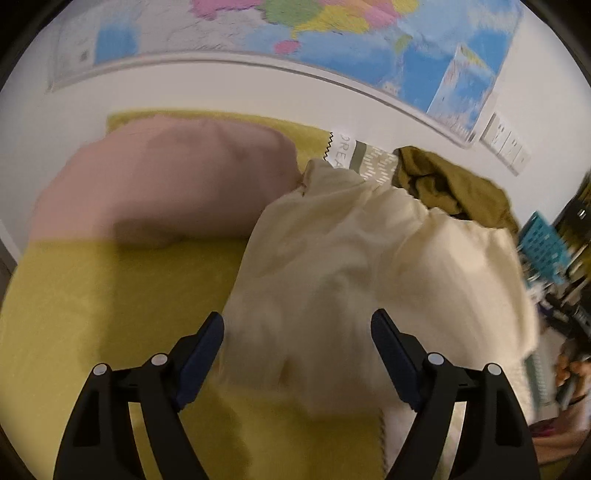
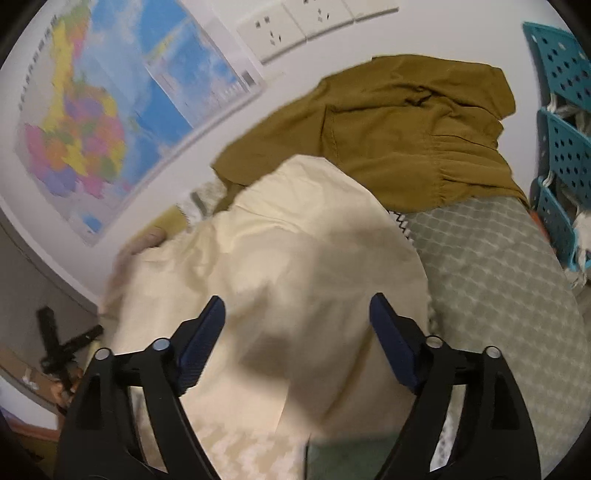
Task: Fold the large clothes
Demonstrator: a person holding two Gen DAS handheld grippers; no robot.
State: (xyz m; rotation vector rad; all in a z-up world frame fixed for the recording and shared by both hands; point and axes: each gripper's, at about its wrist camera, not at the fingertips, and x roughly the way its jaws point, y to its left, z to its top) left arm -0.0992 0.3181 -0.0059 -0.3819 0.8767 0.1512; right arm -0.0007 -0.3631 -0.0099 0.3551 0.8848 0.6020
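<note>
Bed (image 1: 92, 314) under map (image 1: 369, 33). Cream cloth (image 1: 369, 258) lies ahead of both grippers, running to upper frame. Left gripper (image 1: 297, 332) wide apart, holds nothing; right gripper (image 2: 297, 317) same.

setting was a home bedroom. a bed carried a yellow-green blanket (image 1: 110, 295) and a grey-green patterned cover (image 2: 491, 280), with a pink pillow (image 1: 162, 181) set against the white wall. loose clothes lay on the bed: a cream garment (image 1: 369, 258) and, beyond it, an olive-brown garment (image 2: 406, 129). a coloured wall map (image 2: 92, 110) hung above the bed, with a row of white wall sockets (image 2: 295, 26) beside it. teal perforated storage bins (image 2: 565, 122) stood stacked at the bed's far side. both views were motion-blurred.
</note>
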